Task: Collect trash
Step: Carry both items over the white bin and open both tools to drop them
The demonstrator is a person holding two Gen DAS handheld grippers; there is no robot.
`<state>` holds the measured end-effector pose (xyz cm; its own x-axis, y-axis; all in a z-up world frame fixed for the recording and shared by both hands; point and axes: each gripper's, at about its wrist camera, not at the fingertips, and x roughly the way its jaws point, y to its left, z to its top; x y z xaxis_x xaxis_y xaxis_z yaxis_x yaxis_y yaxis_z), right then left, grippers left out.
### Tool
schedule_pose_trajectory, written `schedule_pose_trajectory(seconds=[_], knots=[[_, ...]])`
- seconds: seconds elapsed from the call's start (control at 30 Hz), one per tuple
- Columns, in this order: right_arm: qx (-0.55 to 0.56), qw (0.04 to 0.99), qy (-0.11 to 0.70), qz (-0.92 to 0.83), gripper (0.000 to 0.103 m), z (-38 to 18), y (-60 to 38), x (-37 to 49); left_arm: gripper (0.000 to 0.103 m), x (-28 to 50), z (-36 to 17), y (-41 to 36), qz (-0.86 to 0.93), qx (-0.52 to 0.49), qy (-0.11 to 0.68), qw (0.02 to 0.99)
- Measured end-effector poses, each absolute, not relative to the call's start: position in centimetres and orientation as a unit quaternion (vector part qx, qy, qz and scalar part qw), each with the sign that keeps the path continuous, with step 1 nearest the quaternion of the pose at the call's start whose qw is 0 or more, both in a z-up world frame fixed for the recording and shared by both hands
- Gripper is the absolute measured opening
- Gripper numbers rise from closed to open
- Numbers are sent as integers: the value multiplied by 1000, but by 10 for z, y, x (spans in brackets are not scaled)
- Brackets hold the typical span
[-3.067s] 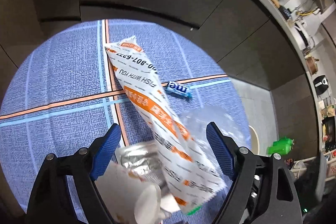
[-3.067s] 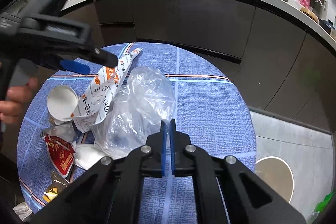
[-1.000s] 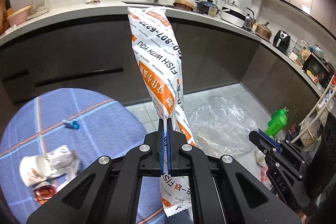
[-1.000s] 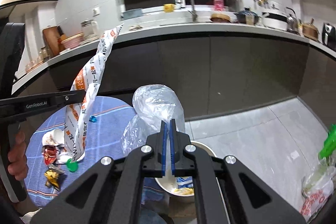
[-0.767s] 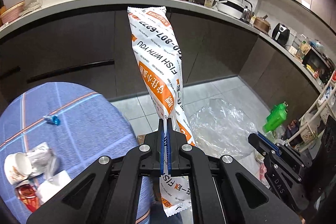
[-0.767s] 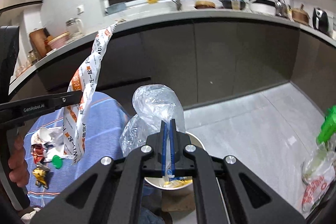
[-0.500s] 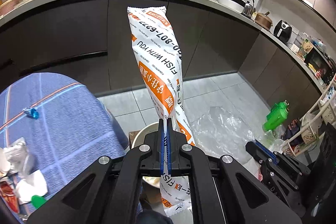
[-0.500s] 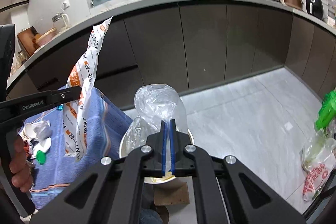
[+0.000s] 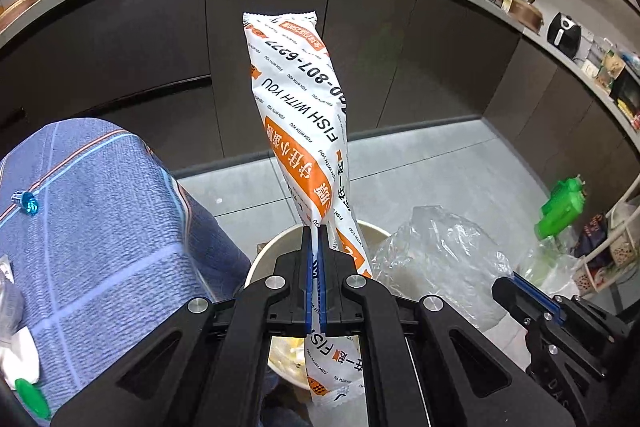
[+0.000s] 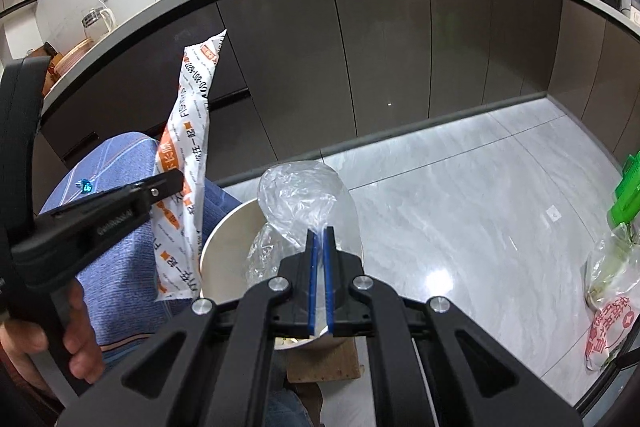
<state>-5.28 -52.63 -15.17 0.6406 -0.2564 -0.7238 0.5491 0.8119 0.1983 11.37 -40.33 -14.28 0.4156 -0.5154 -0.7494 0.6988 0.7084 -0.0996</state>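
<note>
Both grippers had dropped from bench height to just above the round bin [image 10: 224, 247], which sat directly below their fingertips. The left gripper [image 9: 316, 259] stayed clenched on the white-and-orange wrapper [image 9: 300, 115], the right gripper [image 10: 320, 259] on the clear plastic bag [image 10: 300, 203]. Letting go looked like the next step.

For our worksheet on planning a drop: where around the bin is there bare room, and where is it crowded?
Free: the grey floor between the bin and the dark cabinets. Crowded: over the bin's mouth, where the left gripper holds the snack wrapper and the right gripper the clear plastic bag; the tablecloth borders its left.
</note>
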Motion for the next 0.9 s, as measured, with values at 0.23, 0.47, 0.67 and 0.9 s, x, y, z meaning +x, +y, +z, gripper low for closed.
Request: schedule_pose_trajectory(seconds=[0.23,0.47,0.67,0.9], knots=[[205,877,376,-219,6,-170,-532,-32,2,124,-174,-421,-337,121,415,837],[200,873,390,-215,8,-180,-533,-19,2,126,-204,-437,-315,131,427,838],[193,871,401,-208,23,-188,-531,-11,6,123,-232,-461,-310,159,440,828],[202,867,405,-206,31,-195,-534,-11,6,113,-254,-479,-319,184,448,815]])
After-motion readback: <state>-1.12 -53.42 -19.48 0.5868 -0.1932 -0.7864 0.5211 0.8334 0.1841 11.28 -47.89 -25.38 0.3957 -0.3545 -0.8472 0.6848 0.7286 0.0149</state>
